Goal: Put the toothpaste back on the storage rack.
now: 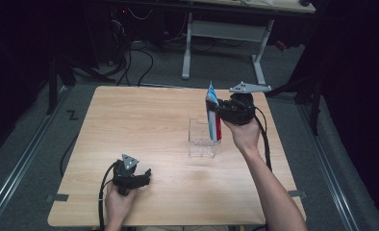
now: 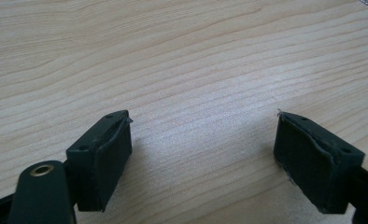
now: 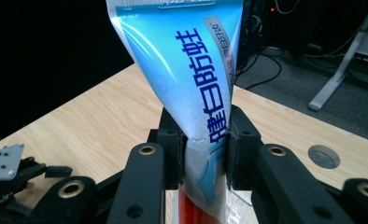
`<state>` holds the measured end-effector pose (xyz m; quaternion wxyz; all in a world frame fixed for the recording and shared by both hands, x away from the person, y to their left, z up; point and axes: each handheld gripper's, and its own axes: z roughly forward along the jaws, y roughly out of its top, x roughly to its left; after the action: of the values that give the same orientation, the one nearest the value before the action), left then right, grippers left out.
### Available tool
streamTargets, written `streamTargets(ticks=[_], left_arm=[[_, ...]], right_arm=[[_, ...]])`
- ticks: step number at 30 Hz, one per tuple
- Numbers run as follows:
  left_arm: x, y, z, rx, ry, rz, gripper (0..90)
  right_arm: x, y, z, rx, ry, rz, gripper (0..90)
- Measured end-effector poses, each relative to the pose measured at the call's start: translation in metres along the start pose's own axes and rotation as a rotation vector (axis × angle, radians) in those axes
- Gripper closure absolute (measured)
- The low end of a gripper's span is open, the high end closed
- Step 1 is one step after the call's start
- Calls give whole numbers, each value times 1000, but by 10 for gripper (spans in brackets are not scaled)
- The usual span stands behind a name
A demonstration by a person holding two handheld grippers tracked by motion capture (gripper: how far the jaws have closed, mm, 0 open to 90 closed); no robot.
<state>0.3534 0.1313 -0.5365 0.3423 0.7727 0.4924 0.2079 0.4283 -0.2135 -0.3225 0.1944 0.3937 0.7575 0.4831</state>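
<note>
Pinched in the right claw point(image 3: 204, 154), the toothpaste tube point(image 3: 191, 70) stands upright, its lower end seemingly inside the clear bin point(image 1: 203, 139). Next: lower straight, then release. Left claw point(image 2: 203, 158) rests open, well apart from the bin.

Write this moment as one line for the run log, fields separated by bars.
right hand-held gripper: shut on toothpaste tube | tube: upright, lower end in clear box | left hand-held gripper: open, low over table

Toothpaste tube point(image 3: 196, 84) crimp cut off; cap probably hidden.
</note>
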Motion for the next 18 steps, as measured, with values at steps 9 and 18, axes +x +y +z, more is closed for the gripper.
streamTargets(ticks=[9,18], left_arm=[[0,0,0,-1,-2,3,195],[0,0,0,-1,-3,5,195]], right_arm=[[-7,-4,12,12,-47,26,715],[-13,-11,18,14,-86,40,712]])
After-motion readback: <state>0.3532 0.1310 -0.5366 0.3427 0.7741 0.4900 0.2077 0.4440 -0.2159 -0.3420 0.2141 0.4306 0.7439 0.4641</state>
